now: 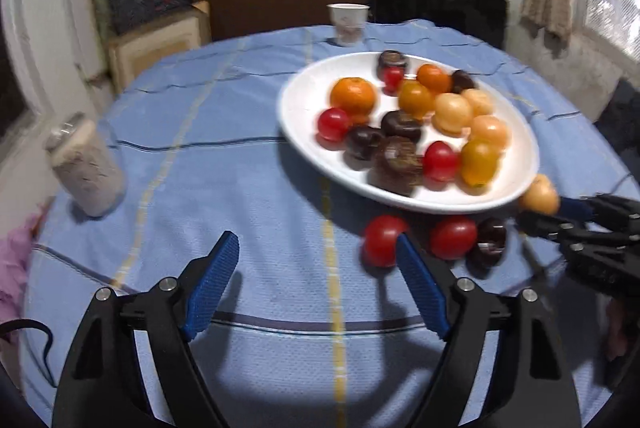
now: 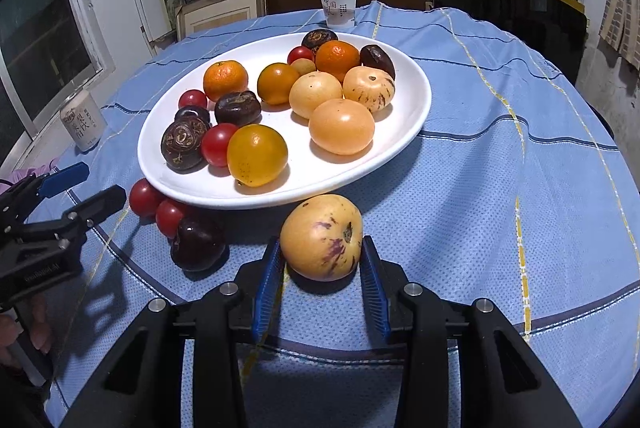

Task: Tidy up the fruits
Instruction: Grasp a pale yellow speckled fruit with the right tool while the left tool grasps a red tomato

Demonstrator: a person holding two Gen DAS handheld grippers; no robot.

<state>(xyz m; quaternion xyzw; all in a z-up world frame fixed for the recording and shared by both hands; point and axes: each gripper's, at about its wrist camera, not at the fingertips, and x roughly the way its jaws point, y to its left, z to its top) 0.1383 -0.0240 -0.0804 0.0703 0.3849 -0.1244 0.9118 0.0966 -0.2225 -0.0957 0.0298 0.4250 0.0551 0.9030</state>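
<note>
At nine o'clock in the left wrist view a lidded jar [image 1: 86, 166] stands on the blue tablecloth [image 1: 240, 156], well apart from the fruit. The left gripper [image 1: 318, 252] is spread wide and holds nothing; its right finger [image 1: 420, 288] sits just in front of a red tomato [image 1: 384, 240] lying on the cloth at about two o'clock from it. Beside that tomato lie a second tomato [image 1: 454, 237] and a dark round fruit [image 1: 489, 241], all three tucked against the near rim of the white plate [image 1: 304, 108], which already carries most of the fruit. Farther right, the right gripper [image 2: 322, 256] brackets a pale yellow, purple-streaked melon [image 2: 322, 237] at twelve o'clock, just short of the plate's rim; the blue pads [image 2: 269, 284] sit close against its sides, though firm contact cannot be confirmed. The step in hand looks like gathering the loose fruit onto the plate, with the melon first. The next move probably calls for a secure squeeze, a lift over the rim, and a landing in the bare patch toward one o'clock of the plate without knocking its neighbours. Only the right wrist view shows the melon's grip and the print on the paper cup [image 2: 338, 6]; the left view is blurred, showing the melon only as a smear at the plate's edge.
</note>
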